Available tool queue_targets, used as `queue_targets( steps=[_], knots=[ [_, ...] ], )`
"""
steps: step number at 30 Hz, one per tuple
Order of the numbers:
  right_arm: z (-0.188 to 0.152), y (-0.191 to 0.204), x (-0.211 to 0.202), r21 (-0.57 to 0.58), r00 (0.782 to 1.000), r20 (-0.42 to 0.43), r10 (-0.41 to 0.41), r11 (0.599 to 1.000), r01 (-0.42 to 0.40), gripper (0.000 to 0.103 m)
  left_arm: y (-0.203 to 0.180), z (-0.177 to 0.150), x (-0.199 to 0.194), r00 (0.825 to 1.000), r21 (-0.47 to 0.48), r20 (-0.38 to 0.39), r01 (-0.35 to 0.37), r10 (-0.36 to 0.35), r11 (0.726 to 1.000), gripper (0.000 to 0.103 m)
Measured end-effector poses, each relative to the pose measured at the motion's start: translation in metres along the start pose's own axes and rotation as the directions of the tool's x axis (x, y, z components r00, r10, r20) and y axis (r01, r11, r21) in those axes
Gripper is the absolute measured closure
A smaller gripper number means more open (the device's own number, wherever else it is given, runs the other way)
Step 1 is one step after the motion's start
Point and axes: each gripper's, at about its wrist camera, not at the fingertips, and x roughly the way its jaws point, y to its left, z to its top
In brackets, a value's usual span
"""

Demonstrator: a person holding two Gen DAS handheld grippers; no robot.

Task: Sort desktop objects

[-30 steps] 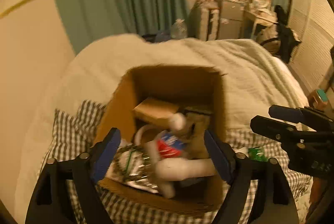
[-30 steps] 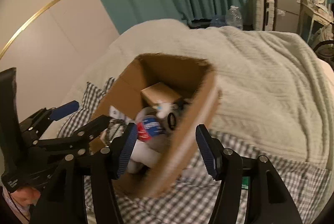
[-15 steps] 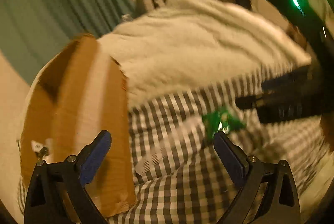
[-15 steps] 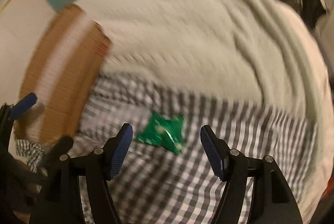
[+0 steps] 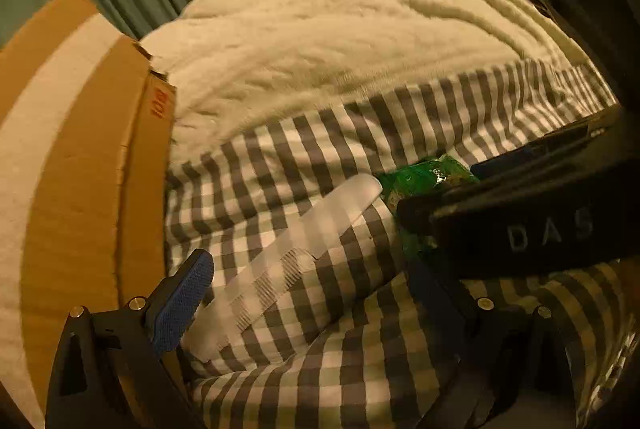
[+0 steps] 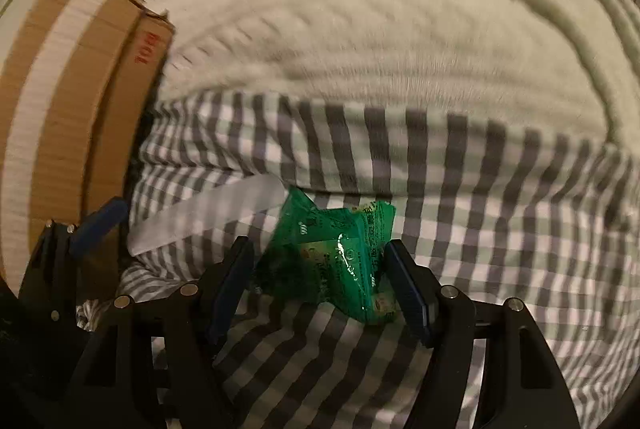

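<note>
A crinkled, glossy green snack packet (image 6: 332, 257) (tiny print) lies on gingham between the spread right gripper (image 6: 320, 289); the left gripper (image 5: 316, 293), jaws wide, straddles a translucent comb (image 5: 288, 261).

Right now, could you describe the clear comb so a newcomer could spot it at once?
Start at the cardboard box on the checked sheet. Beside it lies the clear comb, a long translucent strip touching the green packet. Unlike the crinkly packet, it is flat, colourless and see-through.

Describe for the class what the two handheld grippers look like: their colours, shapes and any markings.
The left gripper and the right gripper are alike: black angular plastic frames with silver screw heads, each with two fingers faced with blue textured pads. The right gripper's body shows pale raised letters, "DAS", and a green indicator light glows above it. No sleeves or cables show.
</note>
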Motion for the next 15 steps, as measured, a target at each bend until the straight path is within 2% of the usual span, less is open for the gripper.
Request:
queue_targets(
  steps=[4,6,7,9,11,13,15],
  knots=[
    [-0.004,0.001,0.007,-0.015,1.0,-0.016,0.01,1.0,-0.011,0.049,0.001,0.002,0.007,0.999,-0.011,-0.037,0.008,-0.008,1.0,0.005],
    [-0.005,0.0,0.001,-0.004,1.0,-0.004,0.008,1.0,-0.008,0.052,0.002,0.004,0.014,0.996,-0.018,-0.081,0.02,-0.022,1.0,0.014],
    [-0.006,0.0,-0.002,-0.006,1.0,0.0,0.002,1.0,-0.002,0.054,0.005,0.004,0.02,0.992,-0.037,-0.114,0.044,-0.048,0.998,0.016],
    [-0.007,-0.002,-0.015,-0.027,0.999,0.026,-0.036,0.999,0.037,0.054,0.013,0.005,0.027,0.988,-0.076,-0.143,0.046,-0.056,0.996,0.018],
    [-0.008,-0.001,-0.026,-0.054,0.996,0.054,-0.065,0.996,0.068,0.054,0.017,0.006,0.031,0.985,-0.083,-0.161,0.045,-0.058,0.996,0.026],
    [-0.007,-0.003,-0.034,-0.062,0.996,0.069,-0.062,0.996,0.066,0.054,0.016,0.006,0.032,0.985,-0.068,-0.164,0.048,-0.059,0.996,0.031],
    [-0.006,-0.008,-0.041,-0.053,0.996,0.075,-0.051,0.997,0.055,0.054,0.013,0.005,0.029,0.987,-0.048,-0.152,0.052,-0.059,0.997,0.045]
  ],
)
